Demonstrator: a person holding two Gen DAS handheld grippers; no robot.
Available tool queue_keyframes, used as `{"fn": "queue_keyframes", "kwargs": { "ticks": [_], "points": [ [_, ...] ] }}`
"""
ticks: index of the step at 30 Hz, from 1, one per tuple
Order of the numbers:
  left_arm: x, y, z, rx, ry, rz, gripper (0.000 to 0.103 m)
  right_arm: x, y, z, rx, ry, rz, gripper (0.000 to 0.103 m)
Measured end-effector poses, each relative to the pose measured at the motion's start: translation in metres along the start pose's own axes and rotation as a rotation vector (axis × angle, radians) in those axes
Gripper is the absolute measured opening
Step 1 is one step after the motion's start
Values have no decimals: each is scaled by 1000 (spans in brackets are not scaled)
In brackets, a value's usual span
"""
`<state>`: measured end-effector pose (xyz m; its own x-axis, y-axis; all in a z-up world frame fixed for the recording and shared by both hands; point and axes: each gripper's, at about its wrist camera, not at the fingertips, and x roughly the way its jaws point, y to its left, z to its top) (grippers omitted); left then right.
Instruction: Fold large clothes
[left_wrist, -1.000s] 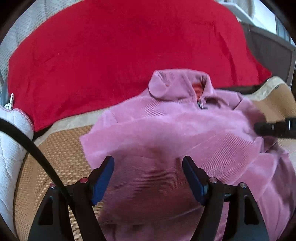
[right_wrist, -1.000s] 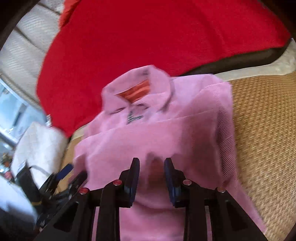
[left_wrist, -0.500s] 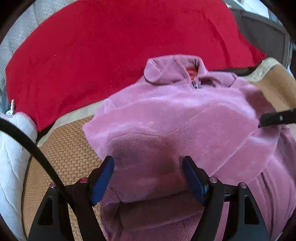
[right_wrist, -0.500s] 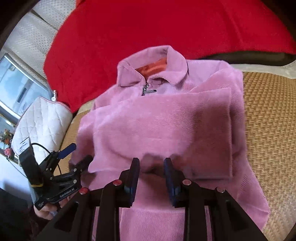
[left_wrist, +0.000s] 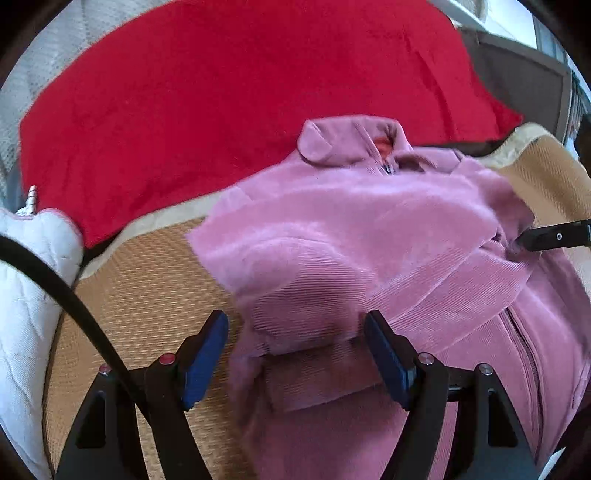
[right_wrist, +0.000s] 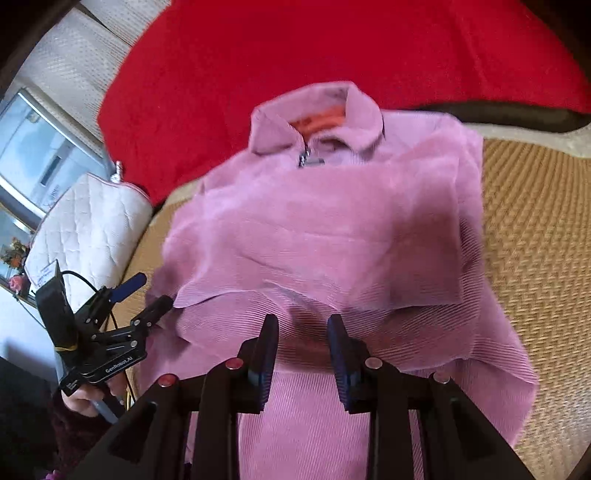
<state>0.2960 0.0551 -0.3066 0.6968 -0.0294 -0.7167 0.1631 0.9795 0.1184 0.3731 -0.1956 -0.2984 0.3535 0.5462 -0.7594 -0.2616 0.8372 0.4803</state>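
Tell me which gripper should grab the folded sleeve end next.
Left, probably. The left gripper stands wide open, straddling the sleeve end of the pink jacket. The right gripper, jaws narrower, hovers over mid-jacket.

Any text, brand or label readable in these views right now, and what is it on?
"GenRobot.AI": white print on the black body of the left gripper, right wrist view.
Orange neck label inside the pink jacket collar: too blurred to read.
Nothing else legible.
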Motion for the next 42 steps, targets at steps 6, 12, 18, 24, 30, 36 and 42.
{"fn": "queue_keyframes", "kwargs": {
  "ticks": [6, 12, 18, 24, 30, 36, 42],
  "points": [
    [-35, 34, -24, -74, -49, 22, 77, -36, -23, -17, 67, -78, 48, 31],
    [-61, 61, -69, -211, -44, 15, 77, -58, -45, -30, 137, -133, 123, 32],
    [-85, 53, -109, -251, -53, -52, 83, -67, -37, -51, 120, -152, 149, 78],
    [-92, 39, -143, -262, 0, -142, 83, -75, -27, -79, 87, -123, 152, 78],
    [-95, 22, -165, -271, 56, -245, 83, -87, -40, -107, 104, -92, 111, 78],
    [-95, 10, -174, -250, 75, -347, 72, -108, -70, -144, 153, -60, 50, 78],
    [-86, 6, -185, -293, 159, -299, 72, -115, -96, -177, 228, -7, 3, 78]
  ]
}}
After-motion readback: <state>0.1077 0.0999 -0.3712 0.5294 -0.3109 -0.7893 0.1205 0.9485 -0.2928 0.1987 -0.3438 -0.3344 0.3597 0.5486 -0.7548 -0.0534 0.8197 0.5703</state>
